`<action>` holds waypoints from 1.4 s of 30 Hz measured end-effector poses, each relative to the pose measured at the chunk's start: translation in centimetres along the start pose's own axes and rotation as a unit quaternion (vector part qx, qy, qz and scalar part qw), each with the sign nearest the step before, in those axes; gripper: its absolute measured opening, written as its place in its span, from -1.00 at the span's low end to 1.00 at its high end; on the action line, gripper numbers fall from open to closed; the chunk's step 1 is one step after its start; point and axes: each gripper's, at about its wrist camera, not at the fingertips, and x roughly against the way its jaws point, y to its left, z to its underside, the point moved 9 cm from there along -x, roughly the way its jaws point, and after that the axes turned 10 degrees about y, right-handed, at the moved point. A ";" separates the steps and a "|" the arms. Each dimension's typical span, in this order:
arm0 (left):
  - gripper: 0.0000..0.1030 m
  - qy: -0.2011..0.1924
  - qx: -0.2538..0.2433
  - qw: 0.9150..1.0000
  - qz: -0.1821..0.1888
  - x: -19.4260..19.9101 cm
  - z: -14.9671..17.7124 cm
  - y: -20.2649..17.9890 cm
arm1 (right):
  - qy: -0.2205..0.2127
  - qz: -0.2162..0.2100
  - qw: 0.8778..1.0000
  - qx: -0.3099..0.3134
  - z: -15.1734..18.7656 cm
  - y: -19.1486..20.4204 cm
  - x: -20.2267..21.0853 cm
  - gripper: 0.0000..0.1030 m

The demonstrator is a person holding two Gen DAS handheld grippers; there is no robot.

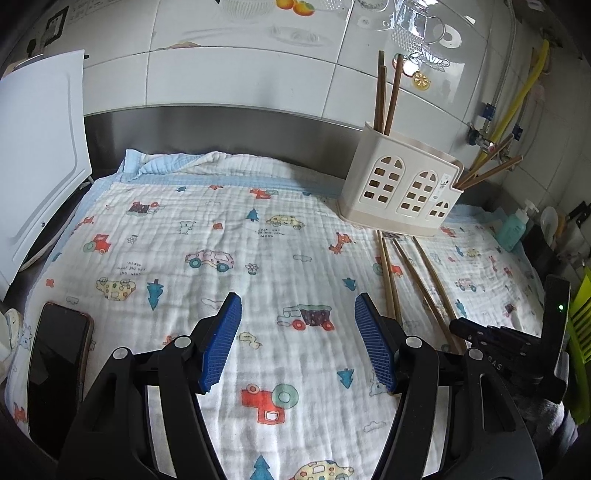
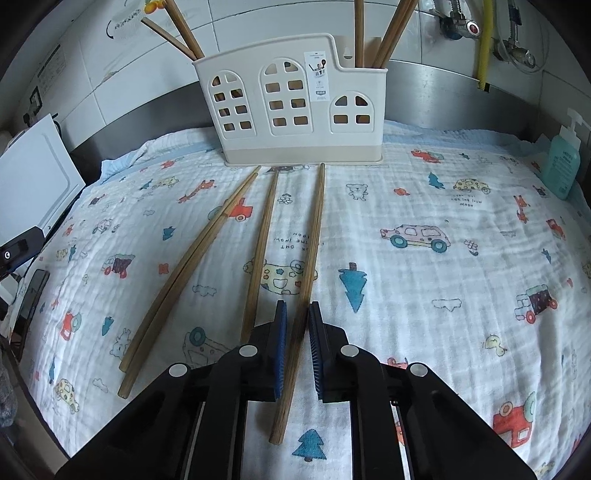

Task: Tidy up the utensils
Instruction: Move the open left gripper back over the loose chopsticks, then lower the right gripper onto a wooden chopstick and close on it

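- My right claw [image 2: 296,345] is down around one chopstick [image 2: 303,295]. Its blue pads sit close on both sides of the stick, but I cannot tell if they are squeezing it yet.
- That chopstick lies flat on the cloth [image 2: 424,295], with its far tip almost touching the front of the holder [image 2: 291,107].
- My left claw [image 1: 297,341] is wide open and holds nothing. It hangs over the cloth, well to the left of the holder.
- Some of the job is done, I think. Chopsticks already stand in the holder: a few in its left end [image 2: 181,31] and a few in its right end [image 2: 384,33].
- Four are left on the cloth in front of the holder: the one between my pads, one just left of it [image 2: 260,254], and a pair [image 2: 192,262] lying side by side further left.
- A phone [image 1: 55,369] lies far left of the holder. A soap bottle [image 2: 563,162] stands to its right.
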 end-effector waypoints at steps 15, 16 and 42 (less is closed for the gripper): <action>0.24 0.031 -0.049 0.998 0.014 -2.4 1.3 -4.1 | -0.025 -0.003 1.000 -0.002 0.2 -0.3 2.3 -0.87; 0.24 0.036 -0.054 0.998 0.016 -2.7 1.4 -4.5 | -0.030 -0.002 1.000 -0.002 0.2 -0.4 2.8 -0.87; -0.10 0.099 -0.110 0.989 -0.002 -9.8 2.1 -8.8 | -0.129 -0.023 0.991 0.004 -1.4 -0.7 11.4 -0.87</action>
